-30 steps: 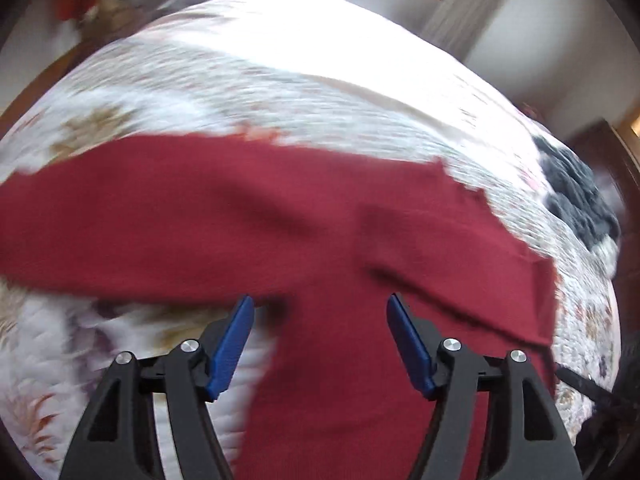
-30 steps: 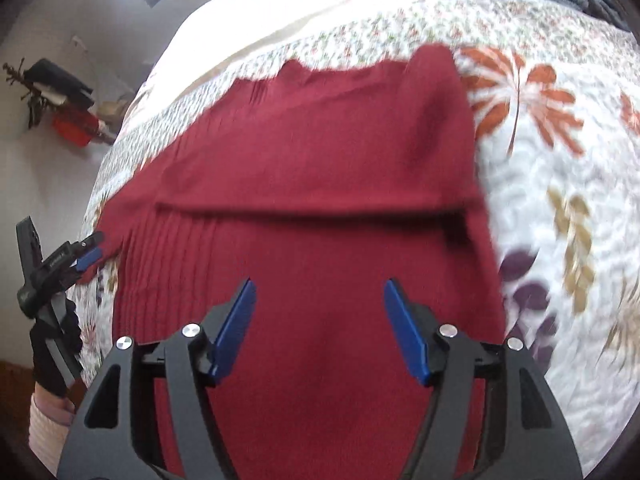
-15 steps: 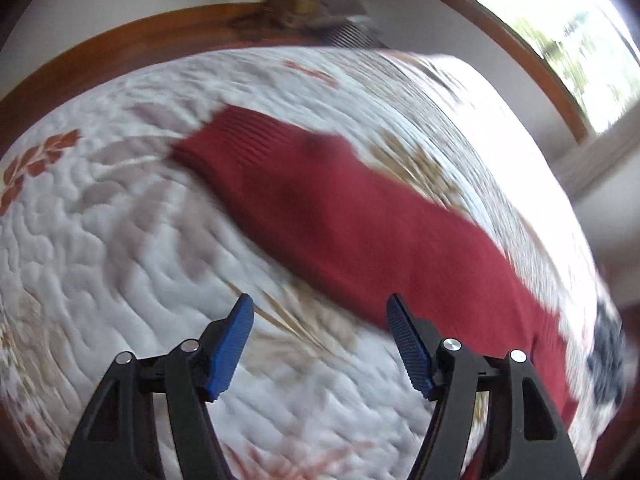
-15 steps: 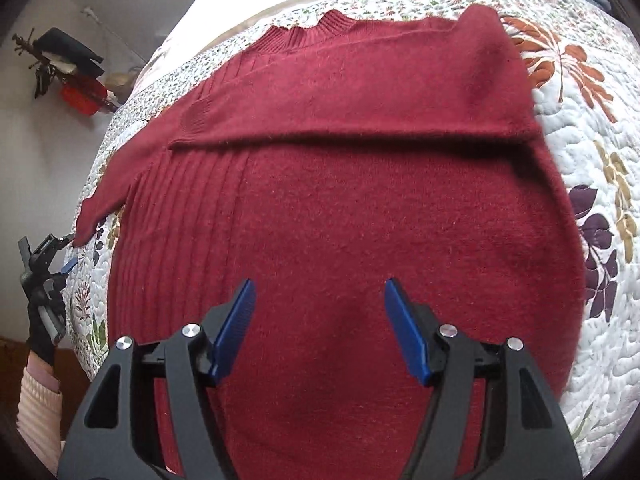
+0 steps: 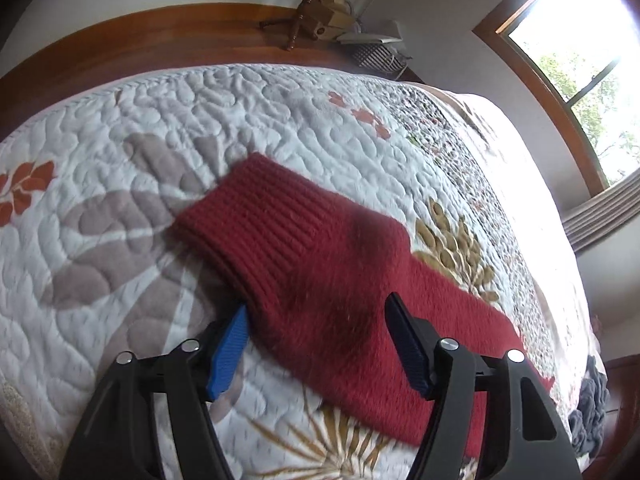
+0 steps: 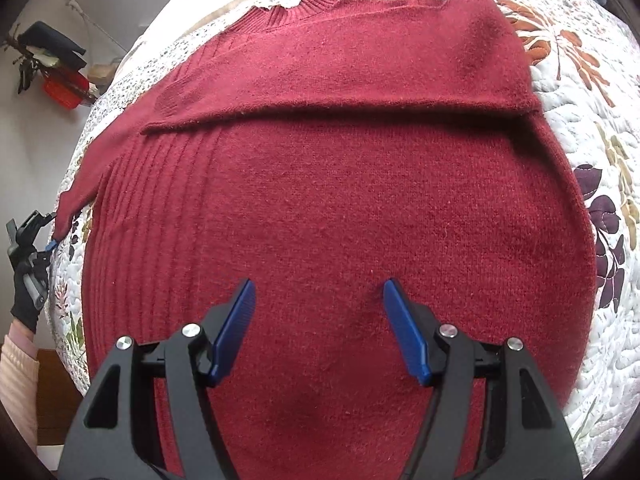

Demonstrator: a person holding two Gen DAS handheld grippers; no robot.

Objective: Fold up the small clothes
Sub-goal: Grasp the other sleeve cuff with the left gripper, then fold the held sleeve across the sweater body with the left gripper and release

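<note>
From the left wrist, the left tongs (image 5: 316,330) gape wide just above the ribbed cuff (image 5: 256,220) of the red sweater's sleeve, which lies flat on the quilted bed (image 5: 120,208). From the right wrist, the right tongs (image 6: 316,320) stand wide and empty over the red sweater (image 6: 340,208), one sleeve folded across its chest.

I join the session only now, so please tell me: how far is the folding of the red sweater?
Done: one sleeve is folded across the chest of the red sweater, which lies flat on the quilt. In hand: the left gripper, open, straddles the other sleeve near its cuff, not yet clamped. The right gripper hovers open over the body. Left: fold in that sleeve, then the body.
</note>
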